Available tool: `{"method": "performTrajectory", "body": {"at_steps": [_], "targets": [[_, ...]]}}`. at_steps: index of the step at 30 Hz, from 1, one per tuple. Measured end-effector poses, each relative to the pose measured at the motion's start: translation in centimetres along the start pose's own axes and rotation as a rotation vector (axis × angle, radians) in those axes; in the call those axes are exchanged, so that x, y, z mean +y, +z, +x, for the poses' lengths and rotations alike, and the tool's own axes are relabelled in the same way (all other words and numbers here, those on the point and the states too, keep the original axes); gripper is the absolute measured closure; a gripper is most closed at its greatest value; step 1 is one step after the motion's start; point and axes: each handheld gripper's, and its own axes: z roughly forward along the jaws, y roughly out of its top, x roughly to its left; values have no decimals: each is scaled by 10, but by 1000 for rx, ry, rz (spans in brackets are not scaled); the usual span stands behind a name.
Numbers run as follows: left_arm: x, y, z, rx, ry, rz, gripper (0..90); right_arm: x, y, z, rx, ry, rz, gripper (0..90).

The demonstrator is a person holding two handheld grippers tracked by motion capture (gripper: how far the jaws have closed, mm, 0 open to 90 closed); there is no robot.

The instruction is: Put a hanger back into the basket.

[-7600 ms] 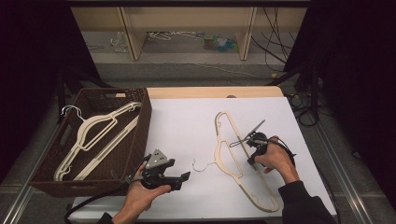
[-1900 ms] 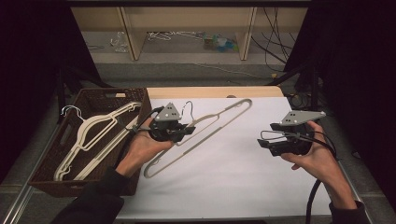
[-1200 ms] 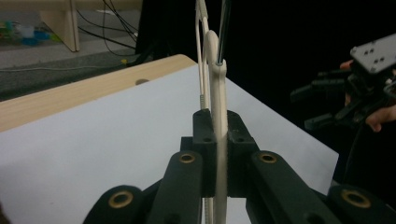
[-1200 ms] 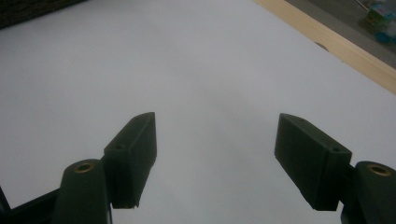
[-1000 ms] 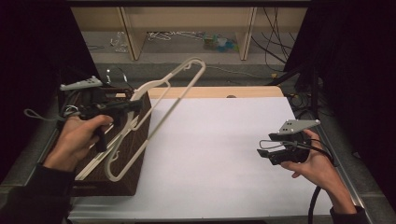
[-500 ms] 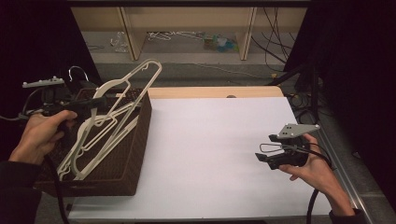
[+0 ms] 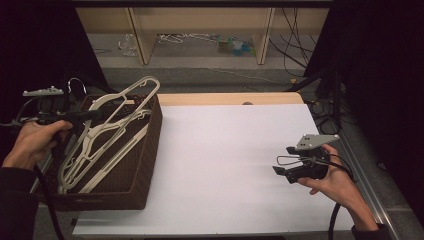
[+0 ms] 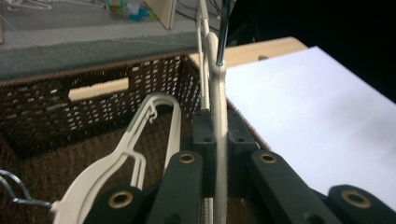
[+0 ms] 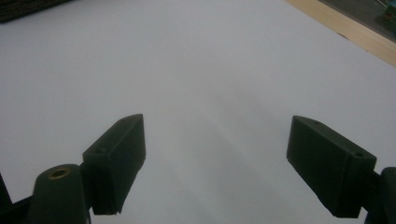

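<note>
White desk (image 7: 220,165): left claw (image 8: 216,140) pinches cream hanger (image 8: 217,93) above wicker basket (image 7: 145,165) for stowing; right claw (image 9: 215,154) spread, idle.

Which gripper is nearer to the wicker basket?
Left. The left gripper holds a hanger over the wicker basket; the right gripper hovers open above the white table, well away from it.

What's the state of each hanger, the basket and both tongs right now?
Held hanger: clamped in the left tongs, tilted above the basket.
Second hanger: lying inside the basket.
Basket: upright, open-topped, at the table's left edge.
Right tongs: open, empty, over the white table.
</note>
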Motion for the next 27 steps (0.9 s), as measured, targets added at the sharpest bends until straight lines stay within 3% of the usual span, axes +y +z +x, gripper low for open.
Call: {"method": "performTrajectory", "body": {"at_steps": [9,19,25,27], "targets": [[-8,0,21,-17,61,21,852,-2,2,0,-7,1,-7,211],[-25,-1,37,-19,34,45,852,-5,-2,-4,-3,7,15,217],[-33,-1,41,-46,13,46,852,-6,-2,-4,-4,12,23,217],[-36,-1,43,-56,8,49,852,-6,-1,-5,-5,-6,26,220]]}}
